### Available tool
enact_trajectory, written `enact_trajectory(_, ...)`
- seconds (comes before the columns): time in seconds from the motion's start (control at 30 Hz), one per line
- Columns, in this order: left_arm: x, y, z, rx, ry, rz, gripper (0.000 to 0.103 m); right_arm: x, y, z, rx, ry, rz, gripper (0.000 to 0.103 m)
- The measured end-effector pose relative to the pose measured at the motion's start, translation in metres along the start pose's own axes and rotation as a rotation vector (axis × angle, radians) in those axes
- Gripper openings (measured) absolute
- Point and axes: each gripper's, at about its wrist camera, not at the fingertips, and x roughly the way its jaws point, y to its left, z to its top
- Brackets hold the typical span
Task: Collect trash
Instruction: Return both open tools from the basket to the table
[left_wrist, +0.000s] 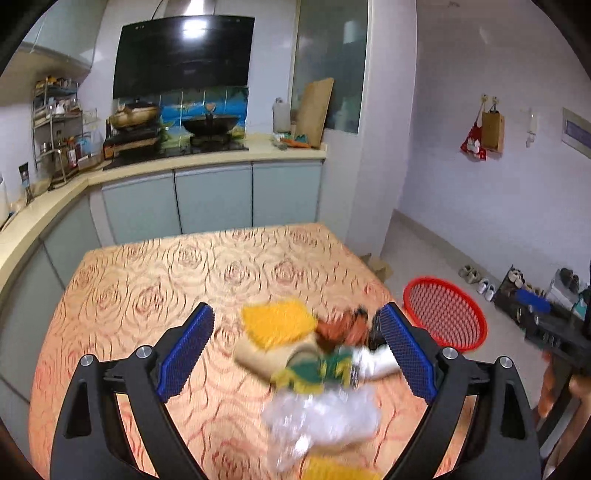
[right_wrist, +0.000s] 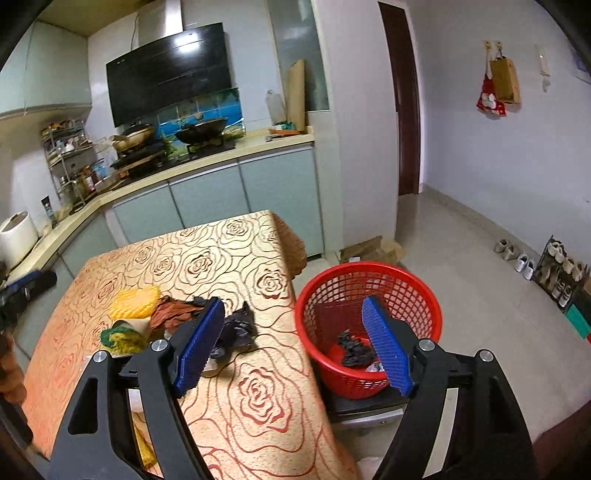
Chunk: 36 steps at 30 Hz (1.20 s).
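The left gripper (left_wrist: 295, 347) is wide apart, holding nothing, with the trash pile (left_wrist: 314, 354) right between its pads. The right gripper (right_wrist: 295, 343), also apart, hangs by the red basket (right_wrist: 406, 280).

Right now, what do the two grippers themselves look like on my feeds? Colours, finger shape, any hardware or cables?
Both match. The left gripper and the right gripper have black angular frames with triangular cut-outs, silver round bolt heads at the joints, and two flat rectangular fingers faced with blue ridged pads. No cables or markings show. The left view is motion-blurred near the table.
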Motion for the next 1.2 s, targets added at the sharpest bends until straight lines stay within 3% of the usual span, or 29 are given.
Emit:
enact_trajectory(0.53,-0.012,0.019,-0.094,-0.080,0.165,-0.027,0.088,-0.001,0.035,-0.019,-0.054,0.033,0.064,0.074)
enact_trajectory(0.87,0.026,-0.004,-0.077,0.001,0.171,-0.093,0.088,0.006,0.042,-0.021,-0.065,0.058,0.076,0.074)
enact_trajectory(1.1,0.062,-0.001,-0.074,-0.028,0.212,-0.079,0.088,0.026,0.038,-0.024,-0.070,0.108,0.067,0.074)
enact_trajectory(1.2,0.064,-0.003,-0.076,0.000,0.200,-0.085,0.081,0.034,0.039,-0.026,-0.069,0.125,0.070,0.074)
